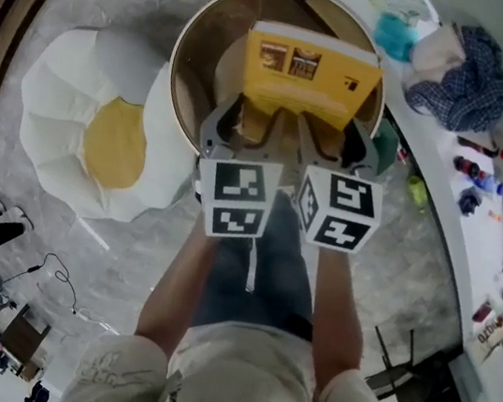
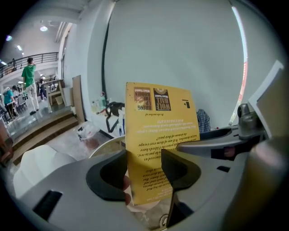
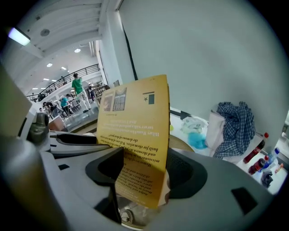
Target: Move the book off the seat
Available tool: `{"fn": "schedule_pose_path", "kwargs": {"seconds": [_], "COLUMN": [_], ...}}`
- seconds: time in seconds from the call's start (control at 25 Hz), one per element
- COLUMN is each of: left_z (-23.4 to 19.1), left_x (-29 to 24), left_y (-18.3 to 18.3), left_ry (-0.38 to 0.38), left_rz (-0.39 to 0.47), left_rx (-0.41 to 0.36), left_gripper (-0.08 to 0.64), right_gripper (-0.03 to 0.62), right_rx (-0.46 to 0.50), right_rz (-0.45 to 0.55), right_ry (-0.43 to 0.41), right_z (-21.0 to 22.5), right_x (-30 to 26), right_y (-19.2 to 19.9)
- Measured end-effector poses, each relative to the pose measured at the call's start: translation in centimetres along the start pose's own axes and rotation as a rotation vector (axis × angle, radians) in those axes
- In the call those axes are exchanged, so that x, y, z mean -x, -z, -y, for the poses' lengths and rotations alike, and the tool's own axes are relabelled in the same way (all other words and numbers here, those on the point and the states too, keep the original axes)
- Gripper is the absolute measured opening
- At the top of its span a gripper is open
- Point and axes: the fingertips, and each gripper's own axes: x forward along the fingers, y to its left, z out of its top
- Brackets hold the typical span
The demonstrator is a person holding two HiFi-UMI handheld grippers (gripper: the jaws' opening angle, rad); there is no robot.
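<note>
From where I stand, the yellow paperback book [image 1: 310, 72] is up off the round tan seat [image 1: 190, 39], held upright in the air over the seat's near rim, with its back cover, printed upside down, facing the person. The left gripper [image 1: 245, 119] is clamped on the book's lower edge near its left corner, and the right gripper [image 1: 338, 135] is clamped on the same edge near its right corner. In each gripper view the jaws sit tight against the two faces of the book [image 2: 158, 135] [image 3: 137, 131], with nothing else between them.

The lift looks done; what is left, I'd say, is the carry and the set-down. Both grips are low and most of the book stands above them, so it may tip or swing if one hand leads. The two grippers would best travel together at the same height, with the bottom edge raised well clear of the rim before going sideways. The white counter [image 1: 444, 179] to the right has bare room along its near edge, short of the blue checked cloth [image 1: 465, 78]; the fried-egg-shaped floor cushion [image 1: 101, 134] lies to the left. Neither grip should loosen until the book rests on something
</note>
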Motion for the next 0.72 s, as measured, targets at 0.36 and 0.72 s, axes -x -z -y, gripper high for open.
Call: {"fn": "schedule_pose_path", "kwargs": {"seconds": [0.36, 0.72], "left_z": [-1.2, -0.9], "left_x": [-5.5, -10.4], "left_y": [11.8, 19.8], "left_ry": [0.013, 0.036], "left_rz": [-0.171, -0.277], "left_rx": [0.021, 0.044], "left_gripper": [0.245, 0.245], "right_gripper": [0.302, 0.301], "right_rx": [-0.051, -0.093], "right_rz": [-0.180, -0.294], "right_ry": [-0.019, -0.029], "right_z": [-0.3, 1.1], "right_x": [-6.5, -11.3], "right_y": [11.2, 19.4]}}
